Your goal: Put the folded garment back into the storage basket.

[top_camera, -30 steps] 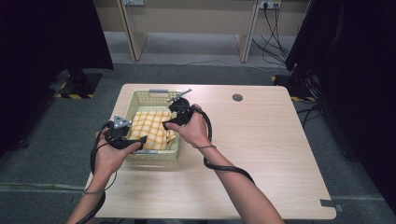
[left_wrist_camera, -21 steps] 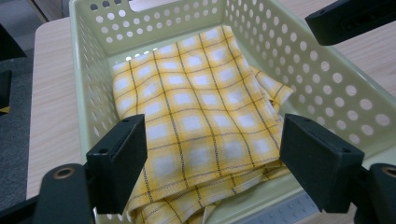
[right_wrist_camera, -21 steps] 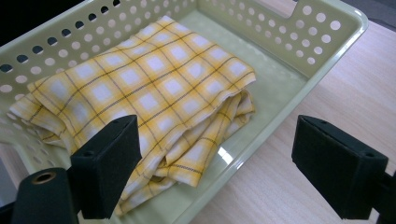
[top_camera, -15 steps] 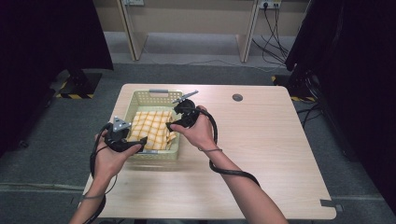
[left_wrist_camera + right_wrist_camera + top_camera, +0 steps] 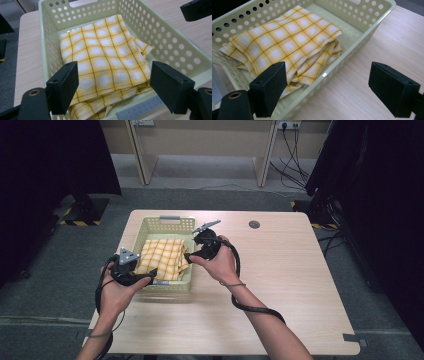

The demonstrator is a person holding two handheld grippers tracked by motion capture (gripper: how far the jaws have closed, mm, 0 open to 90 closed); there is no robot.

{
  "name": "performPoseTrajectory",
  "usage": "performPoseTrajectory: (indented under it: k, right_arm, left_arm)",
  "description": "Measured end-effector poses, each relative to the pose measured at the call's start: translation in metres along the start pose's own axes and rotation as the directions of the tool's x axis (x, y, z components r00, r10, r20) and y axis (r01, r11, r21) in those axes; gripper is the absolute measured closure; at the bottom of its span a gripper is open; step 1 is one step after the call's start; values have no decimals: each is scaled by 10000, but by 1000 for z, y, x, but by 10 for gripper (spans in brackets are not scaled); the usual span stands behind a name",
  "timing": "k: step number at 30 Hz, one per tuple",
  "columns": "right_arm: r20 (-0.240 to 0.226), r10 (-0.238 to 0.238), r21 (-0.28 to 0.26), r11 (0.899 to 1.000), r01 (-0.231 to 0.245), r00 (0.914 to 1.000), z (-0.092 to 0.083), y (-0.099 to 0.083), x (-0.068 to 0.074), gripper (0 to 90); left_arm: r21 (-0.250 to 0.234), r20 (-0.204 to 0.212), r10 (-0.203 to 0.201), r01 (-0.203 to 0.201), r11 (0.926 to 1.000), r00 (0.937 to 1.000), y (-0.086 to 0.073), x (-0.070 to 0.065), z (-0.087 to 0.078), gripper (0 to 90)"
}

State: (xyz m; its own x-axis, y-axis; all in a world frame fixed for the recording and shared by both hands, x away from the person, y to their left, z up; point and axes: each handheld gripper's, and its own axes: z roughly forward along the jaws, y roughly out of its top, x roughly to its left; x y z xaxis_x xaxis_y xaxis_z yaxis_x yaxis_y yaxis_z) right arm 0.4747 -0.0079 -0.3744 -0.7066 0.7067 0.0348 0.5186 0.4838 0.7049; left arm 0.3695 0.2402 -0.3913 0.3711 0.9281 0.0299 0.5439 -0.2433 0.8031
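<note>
A pale green perforated basket [image 5: 162, 222] stands on the left half of the wooden table [image 5: 290, 285]. A folded yellow checked cloth [image 5: 162, 257] lies flat inside it. My left gripper [image 5: 150, 279] hovers at the basket's near left corner, open, and in the left gripper view [image 5: 113, 75] its jaws stand wide above the cloth [image 5: 100, 52] and the near rim. My right gripper [image 5: 189, 256] is over the basket's right rim, open. In the right gripper view [image 5: 329, 77] one jaw is above the cloth [image 5: 284, 37] and the other above bare table outside the basket wall [image 5: 362, 27].
A round cable hole [image 5: 254, 224] sits in the table behind the right hand. The right gripper's black cable [image 5: 250, 307] loops along the forearm. Bare tabletop stretches right of the basket and in front of it. Dark curtains hang on both sides.
My right gripper has drifted slightly right, from over the cloth toward the basket's right rim. The left gripper and the cloth have stayed put.
</note>
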Motion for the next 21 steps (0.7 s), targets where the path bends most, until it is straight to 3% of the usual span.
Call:
performPoseTrajectory:
  k: [21]
  right_arm:
    - [138,261,-79,9996,-260,9996,-14,-20,-13,156]
  left_arm:
    - [-7,39,-27,27,10000,10000,-7,-4,0,232]
